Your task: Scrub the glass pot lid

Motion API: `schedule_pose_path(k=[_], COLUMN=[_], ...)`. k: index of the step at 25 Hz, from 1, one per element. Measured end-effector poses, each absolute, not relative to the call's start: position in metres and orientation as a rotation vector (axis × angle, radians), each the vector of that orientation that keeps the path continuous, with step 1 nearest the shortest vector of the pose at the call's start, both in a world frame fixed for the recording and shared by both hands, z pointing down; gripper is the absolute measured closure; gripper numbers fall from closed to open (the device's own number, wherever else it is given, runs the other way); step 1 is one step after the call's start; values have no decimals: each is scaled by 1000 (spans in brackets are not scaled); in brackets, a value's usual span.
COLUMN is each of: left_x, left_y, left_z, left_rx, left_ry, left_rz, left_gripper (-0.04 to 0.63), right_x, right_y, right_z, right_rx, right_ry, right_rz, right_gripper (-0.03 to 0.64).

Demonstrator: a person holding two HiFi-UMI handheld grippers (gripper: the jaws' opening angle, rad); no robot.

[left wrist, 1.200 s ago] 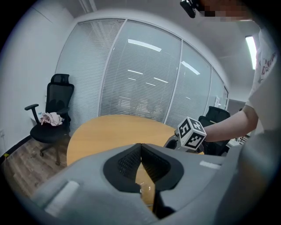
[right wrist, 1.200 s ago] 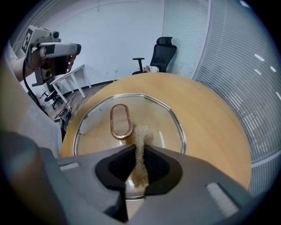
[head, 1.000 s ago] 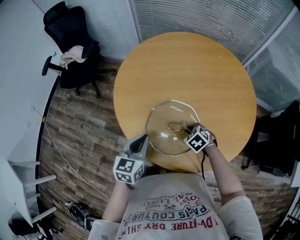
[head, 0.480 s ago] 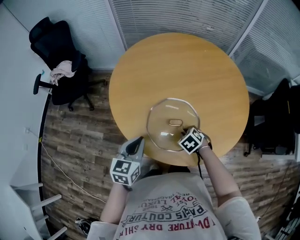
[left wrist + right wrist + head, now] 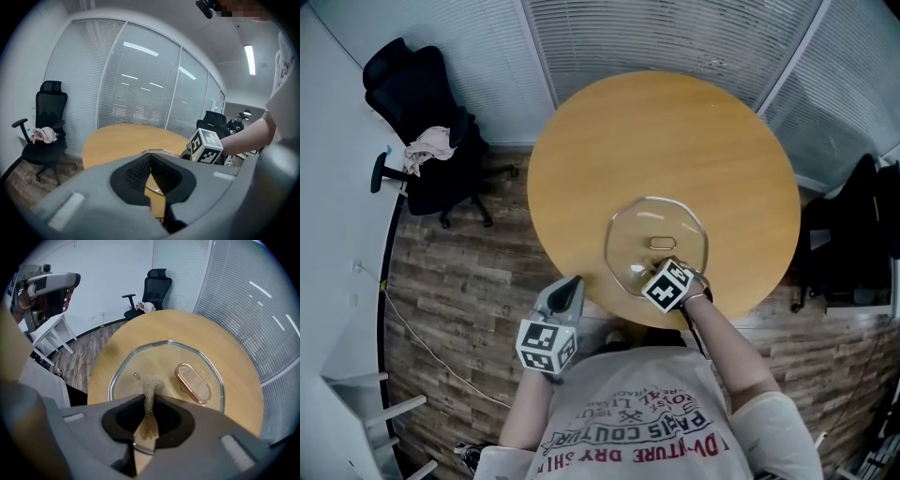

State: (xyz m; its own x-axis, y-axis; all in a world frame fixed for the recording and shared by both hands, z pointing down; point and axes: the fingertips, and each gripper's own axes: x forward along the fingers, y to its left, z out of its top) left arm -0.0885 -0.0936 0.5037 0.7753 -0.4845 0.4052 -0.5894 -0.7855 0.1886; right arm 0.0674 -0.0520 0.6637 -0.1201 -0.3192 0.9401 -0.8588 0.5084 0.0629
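The glass lid [image 5: 645,232] lies flat, handle up, on the round wooden worktop [image 5: 666,141], close to its near edge. It is clear, eight-sided with rounded corners, metal-rimmed, with an oval copper-coloured handle [image 5: 192,382] at its middle and a small vent hole [image 5: 135,374]. A thin tan scrub pad [image 5: 151,383], pinched in the right gripper [image 5: 149,398] jaws, reaches onto the glass.

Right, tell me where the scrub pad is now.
In the right gripper view, the scrub pad is pinched in the right gripper, its tip on the glass lid beside the handle, at the table's near edge.
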Motion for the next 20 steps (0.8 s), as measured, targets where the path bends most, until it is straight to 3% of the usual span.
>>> schedule_pose_path(k=[7,20], left_x=[-89,-22], left_y=[-94,-102], left_z=[507,506], left_rx=[2642,2608], left_ry=[-848,-910], left_rz=[490,460], left_gripper=[588,588], right_x=[74,194], right_y=[-48,-74], right_z=[654,634], right_rx=[1039,1056], right_ry=[-1729,-1705], right_rz=[686,608], right_gripper=[560,561])
